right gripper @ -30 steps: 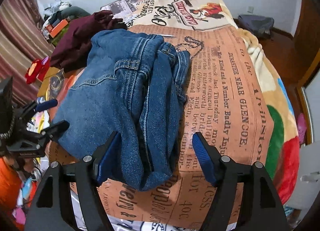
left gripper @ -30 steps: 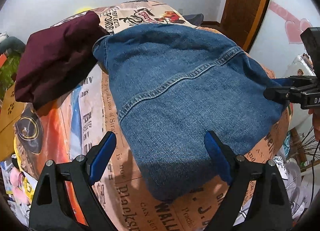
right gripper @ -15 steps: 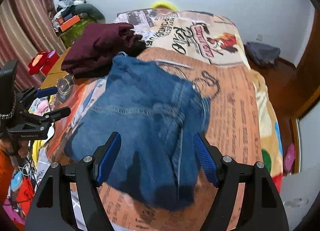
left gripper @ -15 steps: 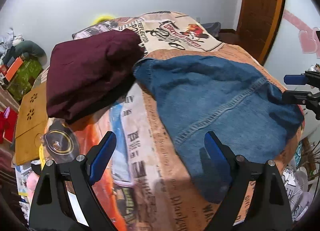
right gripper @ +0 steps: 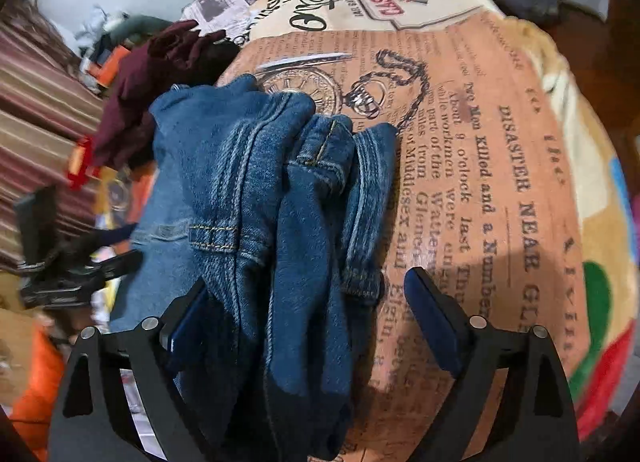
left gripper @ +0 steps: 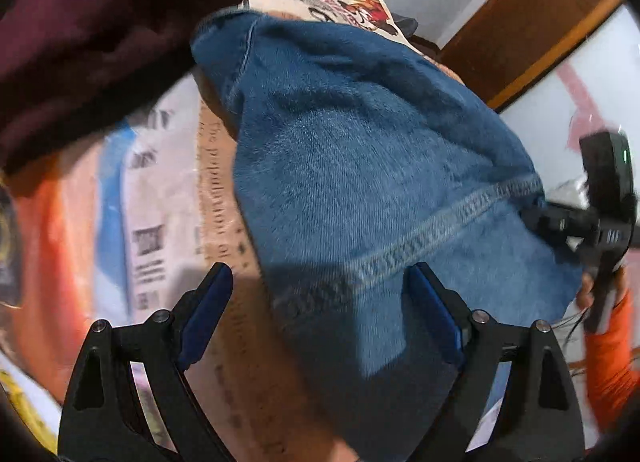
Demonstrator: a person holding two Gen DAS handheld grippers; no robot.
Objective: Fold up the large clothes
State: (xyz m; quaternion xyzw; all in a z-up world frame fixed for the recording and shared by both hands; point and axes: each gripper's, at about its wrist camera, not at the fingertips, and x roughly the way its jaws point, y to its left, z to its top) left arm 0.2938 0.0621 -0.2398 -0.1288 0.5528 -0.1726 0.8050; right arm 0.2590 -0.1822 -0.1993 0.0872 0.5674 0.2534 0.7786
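A bed covered by a newspaper-print blanket (right gripper: 460, 166), orange-brown at the middle with black headline type, a pocket watch and chain drawing, and cream panels toward the far end. Folded blue denim jeans (right gripper: 256, 198) lie directly on the blanket near its left side, waistband and belt loops bunched on top in the right wrist view and a stitched seam crossing the smooth face in the left wrist view. A dark maroon garment (left gripper: 92, 38) rests on the blanket just beyond the jeans, touching their far corner.

The folded blue denim jeans (right gripper: 256, 198) lie on the newspaper-print blanket (right gripper: 480, 166), just right of the crumpled maroon garment (right gripper: 152, 90).
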